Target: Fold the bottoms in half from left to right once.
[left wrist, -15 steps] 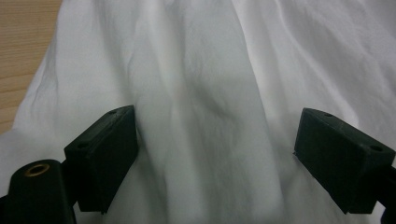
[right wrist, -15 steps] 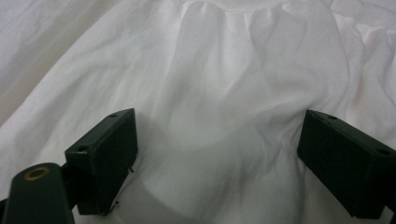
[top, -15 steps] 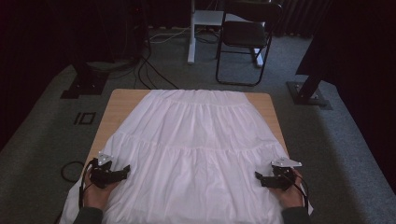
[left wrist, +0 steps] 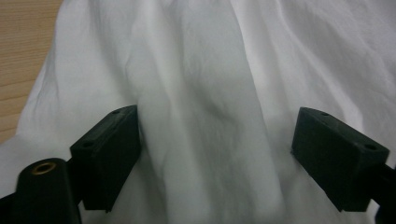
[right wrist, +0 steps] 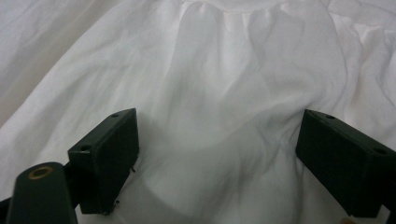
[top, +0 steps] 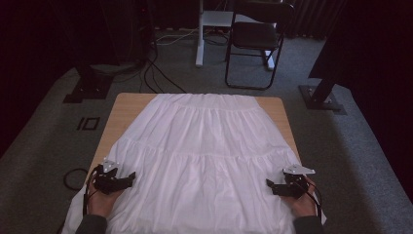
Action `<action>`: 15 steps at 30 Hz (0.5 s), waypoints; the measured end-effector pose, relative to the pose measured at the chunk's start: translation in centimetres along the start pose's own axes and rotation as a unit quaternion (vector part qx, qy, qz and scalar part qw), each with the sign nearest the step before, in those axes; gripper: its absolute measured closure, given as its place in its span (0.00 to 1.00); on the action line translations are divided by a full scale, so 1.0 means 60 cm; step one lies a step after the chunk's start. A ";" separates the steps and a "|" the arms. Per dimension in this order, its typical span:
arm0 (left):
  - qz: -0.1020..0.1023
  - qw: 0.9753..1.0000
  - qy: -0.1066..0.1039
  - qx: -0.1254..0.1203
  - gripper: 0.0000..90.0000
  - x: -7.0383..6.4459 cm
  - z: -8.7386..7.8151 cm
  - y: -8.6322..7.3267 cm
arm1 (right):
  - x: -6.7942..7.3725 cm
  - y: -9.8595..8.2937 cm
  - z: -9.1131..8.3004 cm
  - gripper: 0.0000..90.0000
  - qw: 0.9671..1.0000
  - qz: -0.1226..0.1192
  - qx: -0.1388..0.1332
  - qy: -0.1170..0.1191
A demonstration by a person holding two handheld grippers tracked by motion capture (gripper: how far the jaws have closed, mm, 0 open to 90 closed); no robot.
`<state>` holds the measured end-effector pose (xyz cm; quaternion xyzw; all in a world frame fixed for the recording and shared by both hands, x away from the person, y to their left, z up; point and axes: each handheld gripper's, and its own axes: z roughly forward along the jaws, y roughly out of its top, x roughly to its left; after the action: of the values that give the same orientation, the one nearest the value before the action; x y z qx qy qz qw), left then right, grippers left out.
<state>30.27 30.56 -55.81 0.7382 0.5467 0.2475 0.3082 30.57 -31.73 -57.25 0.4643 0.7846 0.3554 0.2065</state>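
Note:
A white tiered skirt (top: 204,156) lies spread flat over a wooden table (top: 124,109), waistband at the far end, hem hanging over the near edge. My left gripper (top: 130,177) rests on the skirt's near left part and points inward; its jaws stand wide apart over a soft ridge of white cloth (left wrist: 205,135). My right gripper (top: 269,185) sits on the near right part, also pointing inward, jaws wide apart over wrinkled cloth (right wrist: 219,140). Neither pair of jaws pinches the fabric.
Bare table wood shows at the far left and far right corners (top: 280,114). A black chair (top: 255,41) and a white stand (top: 202,34) are on the grey carpet beyond. Black stand bases (top: 83,90) (top: 321,97) flank the table. Cables lie on the floor.
Both grippers sit in nearly the same spots on the skirt's lower corners; no clear movement of cloth or hands.

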 end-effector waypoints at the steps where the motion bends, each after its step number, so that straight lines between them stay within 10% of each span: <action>1: 0.003 1.000 0.002 0.005 0.27 0.001 -0.004 0.002 | 0.000 0.000 0.000 0.14 1.000 0.000 0.000 0.000; 8: 0.036 0.997 0.011 -0.068 0.32 0.002 -0.077 0.044 | 0.000 0.000 0.000 0.14 1.000 0.000 0.000 0.000; 15: 0.022 0.998 0.034 -0.037 0.47 0.053 -0.072 0.054 | 0.000 0.000 0.000 0.14 1.000 0.001 0.000 0.000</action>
<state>30.24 33.73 -50.39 0.7293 0.5306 0.2995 0.3113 30.55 -31.72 -57.25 0.4650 0.7841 0.3555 0.2065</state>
